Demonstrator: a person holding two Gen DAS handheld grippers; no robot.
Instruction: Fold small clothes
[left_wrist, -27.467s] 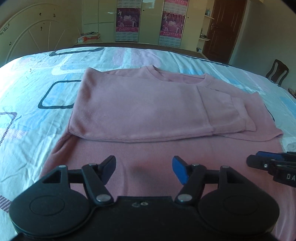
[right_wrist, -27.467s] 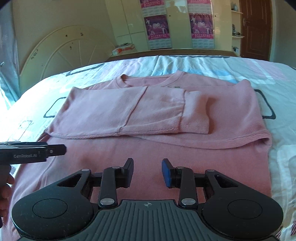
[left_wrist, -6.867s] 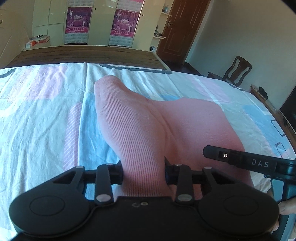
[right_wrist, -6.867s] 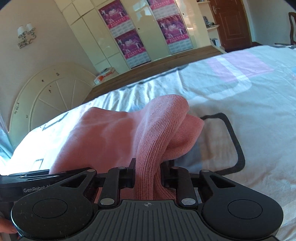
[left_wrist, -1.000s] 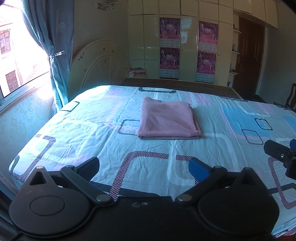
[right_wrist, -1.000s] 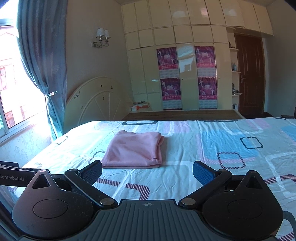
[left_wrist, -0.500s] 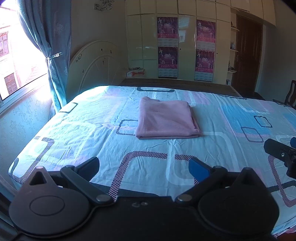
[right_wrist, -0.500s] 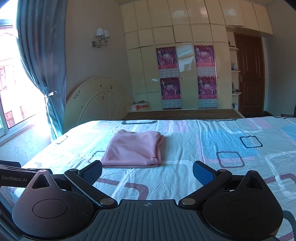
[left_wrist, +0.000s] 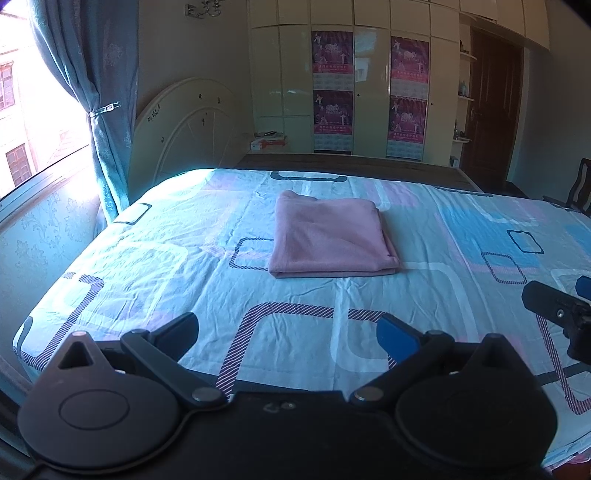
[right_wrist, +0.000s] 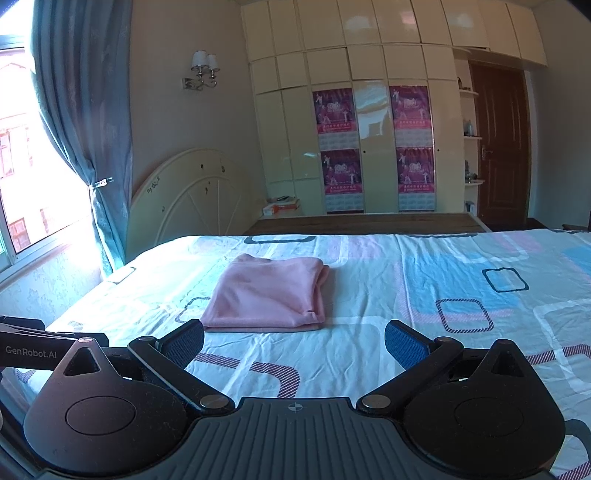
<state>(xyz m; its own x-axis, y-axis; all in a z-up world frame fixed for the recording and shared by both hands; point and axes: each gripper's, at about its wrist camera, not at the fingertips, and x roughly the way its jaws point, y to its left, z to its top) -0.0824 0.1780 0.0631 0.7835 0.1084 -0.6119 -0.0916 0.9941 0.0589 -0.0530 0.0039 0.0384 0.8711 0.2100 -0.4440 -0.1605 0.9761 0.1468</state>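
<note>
Bed (left_wrist: 155, 266): wide, covered by a pale blue sheet printed with rounded squares. Wardrobe (right_wrist: 288, 147): cream panelled doors along the far wall, four purple posters (right_wrist: 334, 110) stuck on them. Headboard (left_wrist: 184, 125): cream, arched, leaning against the wall by the curtain (left_wrist: 99, 92). Pink garment (left_wrist: 330, 236): folded into a flat rectangle, lying on the bed's far half, well apart from both tools. Left gripper (left_wrist: 290, 330): jaws spread wide, holding nothing. Right gripper (right_wrist: 293, 341): jaws spread wide, likewise unloaded, just beside the left one.
</note>
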